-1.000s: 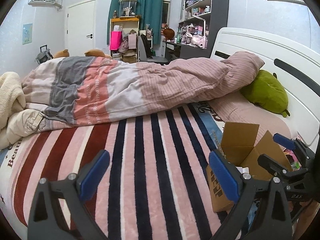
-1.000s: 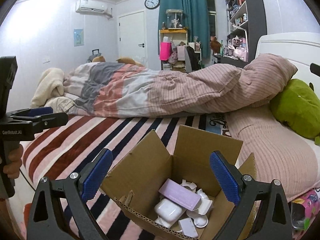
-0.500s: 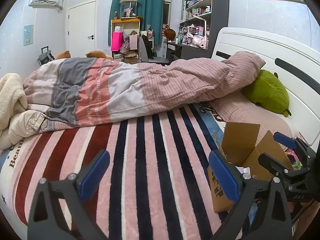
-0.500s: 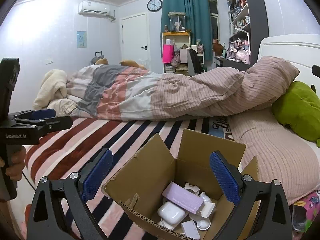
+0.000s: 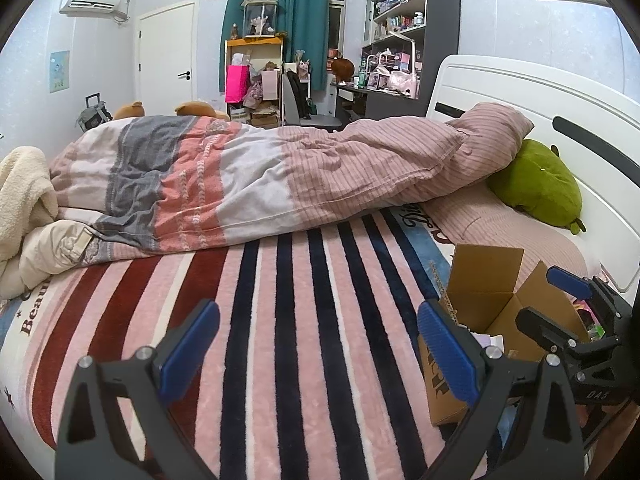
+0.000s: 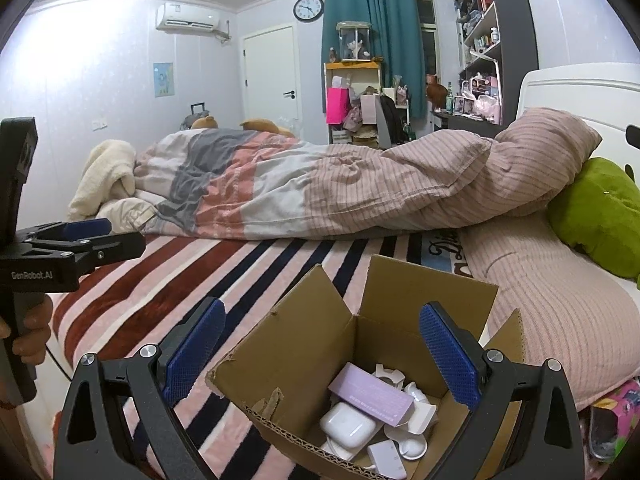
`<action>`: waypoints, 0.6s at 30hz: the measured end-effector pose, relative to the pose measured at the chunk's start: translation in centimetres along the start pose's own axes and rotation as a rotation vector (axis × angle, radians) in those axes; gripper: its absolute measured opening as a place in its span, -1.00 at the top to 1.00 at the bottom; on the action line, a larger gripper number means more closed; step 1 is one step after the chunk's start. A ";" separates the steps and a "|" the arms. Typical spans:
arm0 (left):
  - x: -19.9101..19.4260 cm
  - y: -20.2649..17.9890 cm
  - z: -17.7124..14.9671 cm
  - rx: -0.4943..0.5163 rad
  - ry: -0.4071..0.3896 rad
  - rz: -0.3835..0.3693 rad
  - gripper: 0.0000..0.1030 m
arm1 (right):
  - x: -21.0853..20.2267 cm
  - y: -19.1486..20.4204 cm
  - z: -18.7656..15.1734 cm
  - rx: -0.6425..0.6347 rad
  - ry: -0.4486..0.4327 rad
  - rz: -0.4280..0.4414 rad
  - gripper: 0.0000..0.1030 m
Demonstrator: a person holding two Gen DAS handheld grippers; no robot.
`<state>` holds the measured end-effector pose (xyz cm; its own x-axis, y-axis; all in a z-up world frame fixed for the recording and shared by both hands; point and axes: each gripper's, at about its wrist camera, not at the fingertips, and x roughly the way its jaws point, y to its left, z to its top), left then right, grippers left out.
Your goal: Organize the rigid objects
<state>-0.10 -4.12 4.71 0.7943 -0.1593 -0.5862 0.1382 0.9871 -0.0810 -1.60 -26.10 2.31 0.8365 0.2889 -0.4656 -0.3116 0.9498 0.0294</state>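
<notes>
Both views tilted downward slightly; right gripper spread above cardboard box; left gripper spread.

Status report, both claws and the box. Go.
Left claw open, empty, over striped blanket. Right claw open, empty, above cardboard box. Small white items inside. Nothing blocking.

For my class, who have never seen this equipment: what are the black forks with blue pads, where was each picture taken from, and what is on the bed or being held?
No robot here: a person carries two tools. Each picture comes from a camera riding on one tool, looking out between its two fingers. The left hand-held gripper is open over the striped blanket. The right hand-held gripper is open above a cardboard box holding a white earbud case, a lilac box and small white pieces. Neither holds anything. A duvet and green plush lie behind.
</notes>
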 end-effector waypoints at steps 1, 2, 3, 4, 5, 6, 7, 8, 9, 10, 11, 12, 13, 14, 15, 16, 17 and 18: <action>0.0 0.1 0.0 0.000 -0.001 0.002 -0.91 | 0.0 0.0 0.0 -0.001 0.000 0.000 -0.90; 0.0 0.2 0.0 0.001 -0.001 0.004 -0.91 | 0.0 0.0 0.0 -0.001 0.000 -0.001 -0.90; 0.0 0.3 0.0 -0.001 -0.001 0.006 -0.91 | 0.0 0.0 0.0 -0.001 -0.001 -0.001 -0.90; -0.1 0.3 0.0 -0.002 -0.002 0.006 -0.91 | 0.0 0.0 0.0 -0.002 -0.001 -0.001 -0.90; 0.0 0.4 0.1 -0.002 -0.002 0.007 -0.91 | 0.1 -0.1 0.0 -0.002 0.001 0.000 -0.90; -0.1 0.4 0.0 -0.001 -0.002 0.005 -0.91 | 0.1 -0.1 0.0 -0.001 0.001 0.001 -0.90; 0.0 0.4 0.0 0.000 -0.002 0.004 -0.91 | 0.1 -0.1 0.0 -0.001 0.001 0.002 -0.90; 0.0 0.4 0.0 0.000 -0.002 0.005 -0.91 | 0.1 -0.1 0.0 0.000 0.001 0.002 -0.90; 0.0 0.5 0.1 0.001 -0.001 0.005 -0.91 | 0.1 -0.1 0.0 -0.001 0.001 0.002 -0.90; 0.0 0.3 0.0 0.001 -0.001 0.005 -0.91 | 0.1 -0.1 0.0 0.000 0.000 0.001 -0.90; 0.0 0.4 0.0 0.001 -0.001 0.006 -0.91 | 0.1 -0.1 0.0 0.000 0.001 0.001 -0.90; -0.1 0.3 0.0 0.000 -0.002 0.006 -0.91 | 0.1 -0.1 0.0 0.000 0.001 0.001 -0.90; 0.0 0.4 0.0 0.000 -0.002 0.006 -0.91 | 0.1 -0.2 0.0 -0.001 0.001 0.002 -0.90; 0.0 0.4 0.0 0.001 -0.002 0.005 -0.91 | 0.1 -0.2 0.0 -0.001 0.000 0.003 -0.90; -0.1 0.3 0.0 0.001 -0.002 0.004 -0.91 | 0.1 -0.2 0.0 -0.001 0.000 0.002 -0.90; 0.0 0.4 0.0 0.001 -0.002 0.005 -0.91 | 0.1 -0.1 0.0 -0.002 0.001 0.001 -0.90; -0.1 0.3 0.0 0.002 -0.002 0.006 -0.91 | 0.1 -0.1 0.0 -0.002 0.001 0.002 -0.90; 0.0 0.5 0.0 0.003 -0.002 0.007 -0.91 | 0.1 -0.1 0.0 -0.002 0.002 0.002 -0.90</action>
<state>-0.02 -3.61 4.71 0.7966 -0.1527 -0.5849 0.1343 0.9881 -0.0750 -1.49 -26.18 2.27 0.8350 0.2906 -0.4673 -0.3143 0.9489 0.0286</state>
